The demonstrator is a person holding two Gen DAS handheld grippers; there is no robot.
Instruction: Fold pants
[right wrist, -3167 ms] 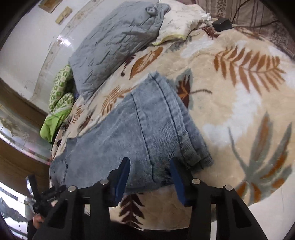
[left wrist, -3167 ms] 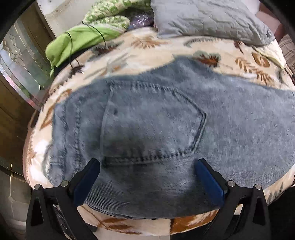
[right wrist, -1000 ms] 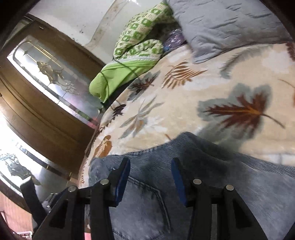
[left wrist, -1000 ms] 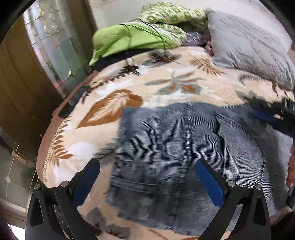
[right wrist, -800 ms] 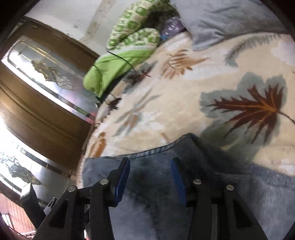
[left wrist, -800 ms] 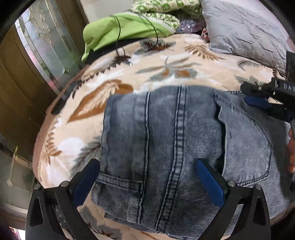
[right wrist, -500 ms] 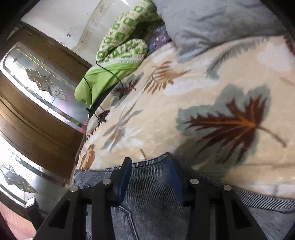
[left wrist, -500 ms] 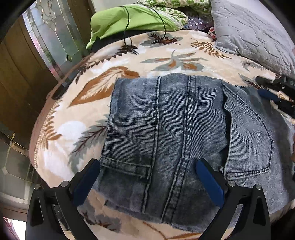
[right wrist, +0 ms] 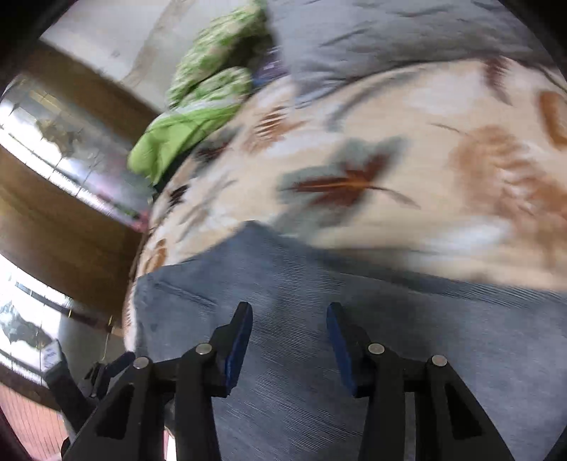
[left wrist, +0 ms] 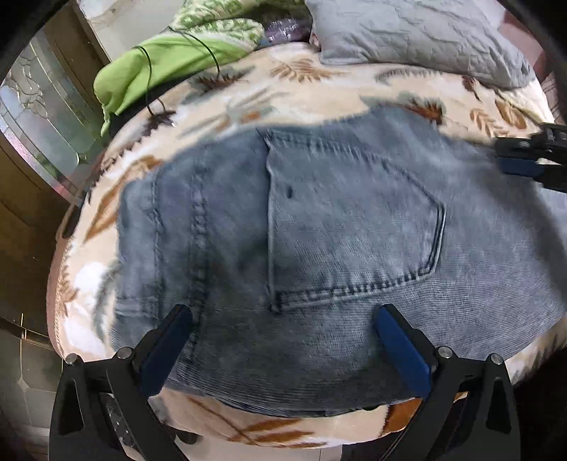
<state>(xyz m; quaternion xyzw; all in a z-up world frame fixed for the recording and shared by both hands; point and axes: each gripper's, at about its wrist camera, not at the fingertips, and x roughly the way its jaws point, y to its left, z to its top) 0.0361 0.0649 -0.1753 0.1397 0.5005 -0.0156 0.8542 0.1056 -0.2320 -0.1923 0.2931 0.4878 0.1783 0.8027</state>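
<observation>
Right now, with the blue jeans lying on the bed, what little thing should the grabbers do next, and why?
Probably lower the left gripper and pinch the near edge of the folded blue denim jeans. Its jaws stand wide open above the cloth and hold nothing. The right gripper is also open over the denim. The jeans lie flat on the leaf-patterned blanket, ready for another fold.

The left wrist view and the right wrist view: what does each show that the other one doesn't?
Only the left wrist view shows the jeans' back pocket, a thin black cable over the green cloth, and the right tongs reaching in from the right edge.

Only the right wrist view shows a dark red leaf print just past the jeans' far edge, though the picture is blurred.

Both show the folded jeans on the leaf-patterned blanket, the green cloth, the grey pillow, and open tongs with nothing gripped, like the left tongs.
</observation>
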